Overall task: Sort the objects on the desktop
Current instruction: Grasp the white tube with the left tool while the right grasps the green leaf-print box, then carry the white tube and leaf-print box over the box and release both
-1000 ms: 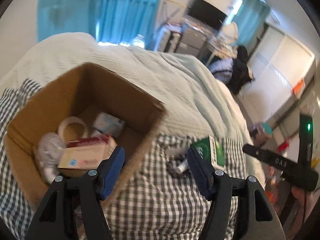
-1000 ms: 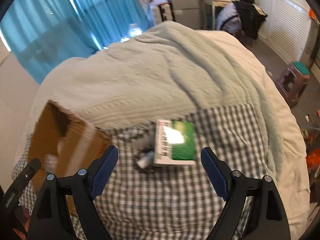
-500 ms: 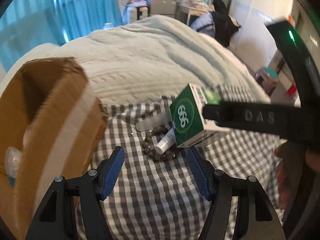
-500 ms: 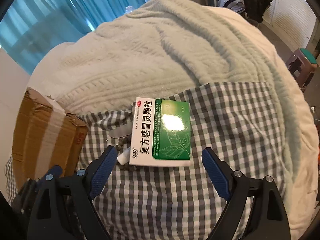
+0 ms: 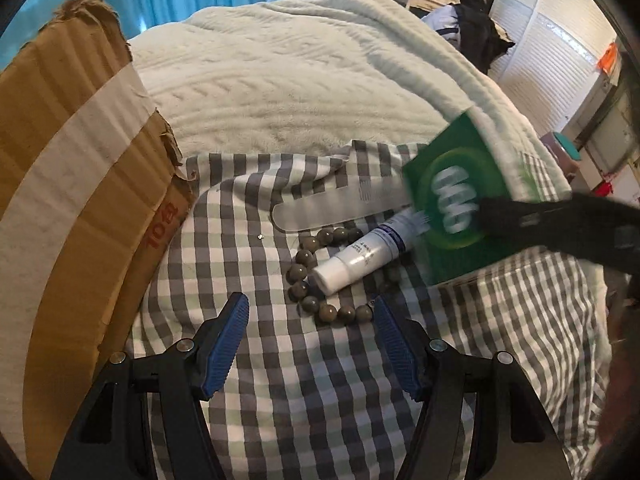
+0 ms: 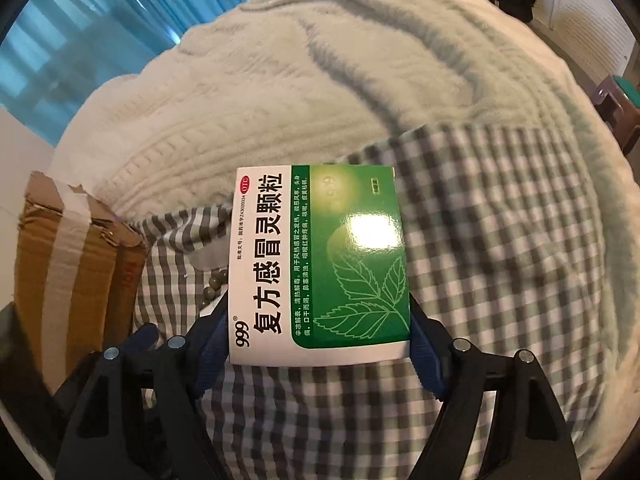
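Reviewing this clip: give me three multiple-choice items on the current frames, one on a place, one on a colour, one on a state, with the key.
1. Where does the white tube lie?
A. inside the cardboard box
B. across the bead bracelet on the checked cloth
C. on the floor

2. What colour is the medicine box's main panel?
A. green
B. red
C. yellow

3. How do the left gripper's pads stand?
A. clamped on the tube
B. clamped on the bracelet
C. apart, with nothing between them

Key: B, the tube crosses the bead bracelet on the checked cloth; A, the medicine box shows a green panel with leaves; C, the left gripper has only cloth between its blue pads.
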The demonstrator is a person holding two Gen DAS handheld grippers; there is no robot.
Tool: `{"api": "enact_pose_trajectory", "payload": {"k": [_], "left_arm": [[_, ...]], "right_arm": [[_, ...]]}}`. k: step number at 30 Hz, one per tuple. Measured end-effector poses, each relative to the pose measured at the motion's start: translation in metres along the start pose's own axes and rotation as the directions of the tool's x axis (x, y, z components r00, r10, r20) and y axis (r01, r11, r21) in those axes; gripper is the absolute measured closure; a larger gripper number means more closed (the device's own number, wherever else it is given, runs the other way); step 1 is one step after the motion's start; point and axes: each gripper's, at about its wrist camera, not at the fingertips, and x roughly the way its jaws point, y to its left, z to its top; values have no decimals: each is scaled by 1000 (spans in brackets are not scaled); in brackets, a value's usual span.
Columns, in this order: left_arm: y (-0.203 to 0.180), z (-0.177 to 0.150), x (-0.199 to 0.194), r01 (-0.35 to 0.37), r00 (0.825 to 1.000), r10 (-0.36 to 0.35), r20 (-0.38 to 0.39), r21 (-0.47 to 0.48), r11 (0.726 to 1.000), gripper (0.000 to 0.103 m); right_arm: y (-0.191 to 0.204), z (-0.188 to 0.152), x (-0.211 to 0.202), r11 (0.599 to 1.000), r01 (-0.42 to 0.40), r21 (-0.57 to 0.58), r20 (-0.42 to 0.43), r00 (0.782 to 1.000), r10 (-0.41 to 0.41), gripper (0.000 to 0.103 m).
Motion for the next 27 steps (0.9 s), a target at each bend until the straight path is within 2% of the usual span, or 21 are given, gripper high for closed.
{"api": "enact_pose_trajectory", "payload": {"k": [3,6,8,13,17,19,22,23,24,27], "left_arm": [[-7,0,2,-12,1000,12,4,15,1000,35],[-15,3,5,-24,1000,24,5,28,999,35],[-21,6,9,-43,999,42,11,51,998,35],[-35,13,27,-75,997,73,22,119,990,35],[-52,18,42,-113,993,105,48,221,969,35],[-57,21,49,-104,995,100,30,246,964,36],[-62,23,57,-106,994,109,4,261,959,57],[-63,22,58,-85,996,89,-3,263,961,71],[-64,21,57,-54,998,61,-20,262,964,76],[-65,18,53,-36,999,41,-15,266,963,78]], "right_arm": [[-16,5,-21,1000,12,-14,41,999,-11,27],[-34,8,-35,993,108,-37,69,992,-105,27],[-45,7,-37,990,133,-36,70,989,-131,27],[-75,1,-33,991,134,-6,47,990,-134,27],[-88,-4,-27,993,115,0,33,993,-115,26],[-90,-6,-25,994,105,2,27,994,-105,26],[-92,-8,-20,995,98,0,14,995,-98,26],[-92,-8,-19,995,98,-3,9,995,-98,26],[-91,-9,-18,995,99,-9,5,995,-99,26],[-89,-12,-18,993,109,-34,7,994,-109,26]]}}
